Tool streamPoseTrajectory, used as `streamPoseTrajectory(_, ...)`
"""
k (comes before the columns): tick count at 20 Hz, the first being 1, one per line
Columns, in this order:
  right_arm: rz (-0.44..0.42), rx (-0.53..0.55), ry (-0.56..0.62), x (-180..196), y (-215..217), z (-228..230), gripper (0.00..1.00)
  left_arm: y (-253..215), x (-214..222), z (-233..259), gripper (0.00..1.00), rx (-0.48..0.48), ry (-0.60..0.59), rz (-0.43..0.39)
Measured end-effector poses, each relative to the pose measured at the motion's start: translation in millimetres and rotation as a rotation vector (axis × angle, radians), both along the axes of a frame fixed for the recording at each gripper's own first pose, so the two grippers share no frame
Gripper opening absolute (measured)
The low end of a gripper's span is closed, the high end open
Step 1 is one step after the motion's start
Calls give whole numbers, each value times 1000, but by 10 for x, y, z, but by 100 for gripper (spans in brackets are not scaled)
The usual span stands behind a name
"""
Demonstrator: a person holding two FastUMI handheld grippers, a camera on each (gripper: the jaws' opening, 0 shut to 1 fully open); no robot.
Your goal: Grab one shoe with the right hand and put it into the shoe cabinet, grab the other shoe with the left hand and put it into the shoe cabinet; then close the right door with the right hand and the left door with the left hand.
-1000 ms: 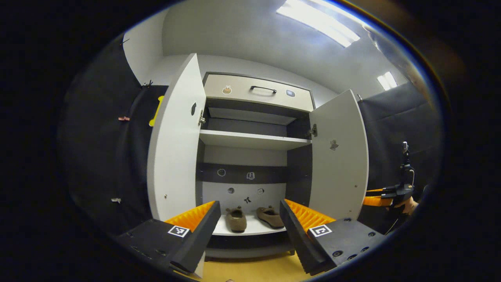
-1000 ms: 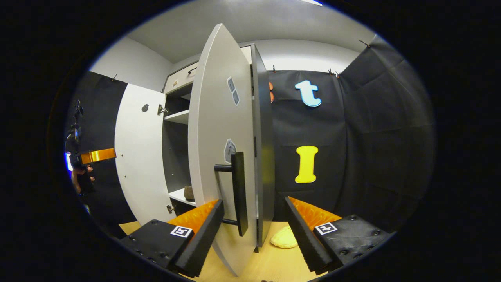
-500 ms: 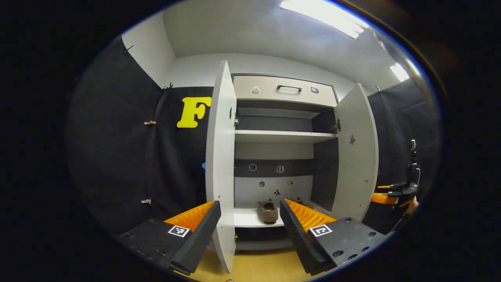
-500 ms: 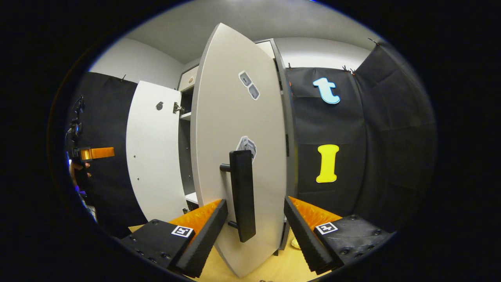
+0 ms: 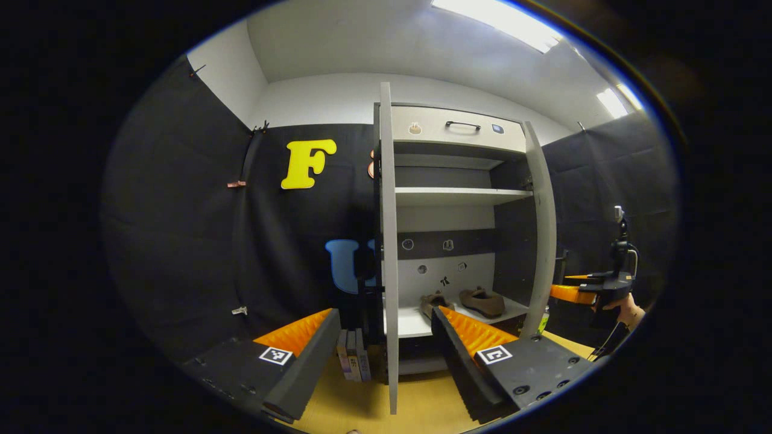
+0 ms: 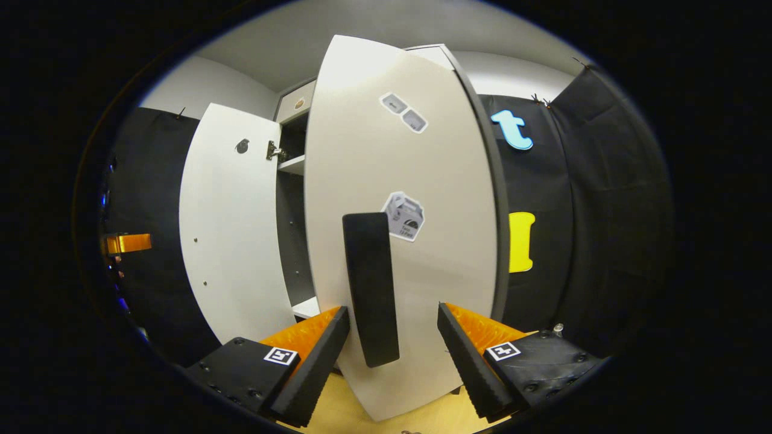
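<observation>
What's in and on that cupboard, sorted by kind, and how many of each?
Shoes: 2, one and the other, both on the bottom shelf.
Doors: 2, the left door and the right door, both open.
Door handles: 1 in the right claw view.
Drawers: 1, along the top.
Claws: 2, the left claw and the right claw.
Total: 8.

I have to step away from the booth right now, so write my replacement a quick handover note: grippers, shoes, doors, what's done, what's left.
Right gripper: open, empty, its fingers either side of the right door's black handle, not clamped.
Left gripper: open, empty, at the left door, seen edge-on between its fingers.
Both shoes sit on the cabinet's bottom shelf.
Done: shoes stowed.
Left: both doors are open; push the right door shut with the right gripper, then the left door with the left.
</observation>
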State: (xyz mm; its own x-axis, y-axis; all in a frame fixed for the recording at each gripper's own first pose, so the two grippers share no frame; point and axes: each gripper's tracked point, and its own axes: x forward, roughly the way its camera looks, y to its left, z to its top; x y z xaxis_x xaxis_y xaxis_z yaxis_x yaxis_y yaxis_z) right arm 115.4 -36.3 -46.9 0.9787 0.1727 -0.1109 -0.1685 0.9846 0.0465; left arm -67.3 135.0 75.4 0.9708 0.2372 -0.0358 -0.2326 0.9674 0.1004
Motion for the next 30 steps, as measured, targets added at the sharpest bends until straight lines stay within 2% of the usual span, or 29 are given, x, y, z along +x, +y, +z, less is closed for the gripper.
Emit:
streamPoseTrajectory(3, -24, -93, -24, 184, 247, -52, 97, 173, 33, -72, 95, -14, 12, -27)
streamPoseTrajectory(6, -54, -192, -58, 200, 280, -15, 96, 321, 122, -128, 95, -27, 15, -65)
streamPoseTrajectory(9, -65, -174, -70, 27, 334, 77, 98, 465, 285, -190, 95, -28, 17, -101)
streamPoseTrajectory(16, -237, -155, -33, -612, -202, 119, 98, 571, 674, -304, 95, -28, 26, -172)
streamPoseTrajectory(17, -256, -155, -23, -664, -259, 98, 98, 566, 708, -299, 92, -37, 28, -177)
streamPoseTrajectory(19, -279, -145, 1, -742, -349, 42, 98, 577, 742, -308, 93, -50, 25, -190)
streamPoseTrajectory(22, -285, -138, 25, -820, -378, -36, 98, 359, 802, -322, 94, -53, 35, -232)
streamPoseTrajectory(27, -265, -151, 25, -819, -463, -47, 98, -270, 1022, -395, 94, -34, 41, -340)
streamPoseTrajectory(30, -279, -134, 20, -832, -674, -5, 98, -477, 1255, -462, 93, -44, 39, -330)
